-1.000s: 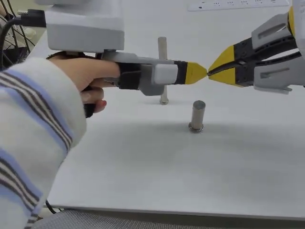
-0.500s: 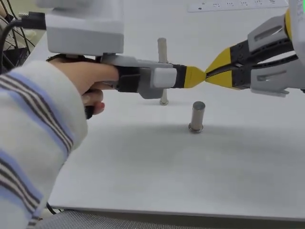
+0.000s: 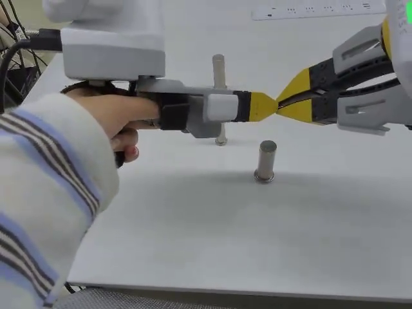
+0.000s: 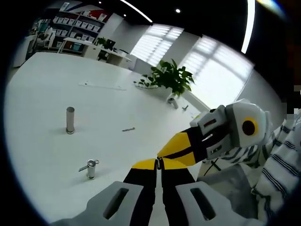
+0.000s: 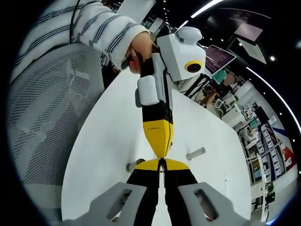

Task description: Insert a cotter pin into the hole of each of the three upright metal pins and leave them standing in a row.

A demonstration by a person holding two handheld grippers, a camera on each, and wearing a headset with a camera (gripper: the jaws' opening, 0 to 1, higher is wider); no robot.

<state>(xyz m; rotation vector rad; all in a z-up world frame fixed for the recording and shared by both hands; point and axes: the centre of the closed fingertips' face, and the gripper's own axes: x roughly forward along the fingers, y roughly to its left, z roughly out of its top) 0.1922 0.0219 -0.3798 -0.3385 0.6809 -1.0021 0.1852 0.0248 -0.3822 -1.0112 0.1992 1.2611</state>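
Left claw (image 3: 271, 106) and right claw (image 3: 282, 108) touched tip-to-tip mid-frame, both pressed together; short metal pin (image 3: 265, 161) stood just below.

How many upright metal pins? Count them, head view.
2: a tall pin farther back, a short pin nearer, to its right. A third may hide behind the left gripper.

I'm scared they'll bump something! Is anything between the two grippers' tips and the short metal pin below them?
Nothing visible. The left gripper and right gripper meet tip to tip in the air, with open space down to the short metal pin. The taller pin stands farther back.
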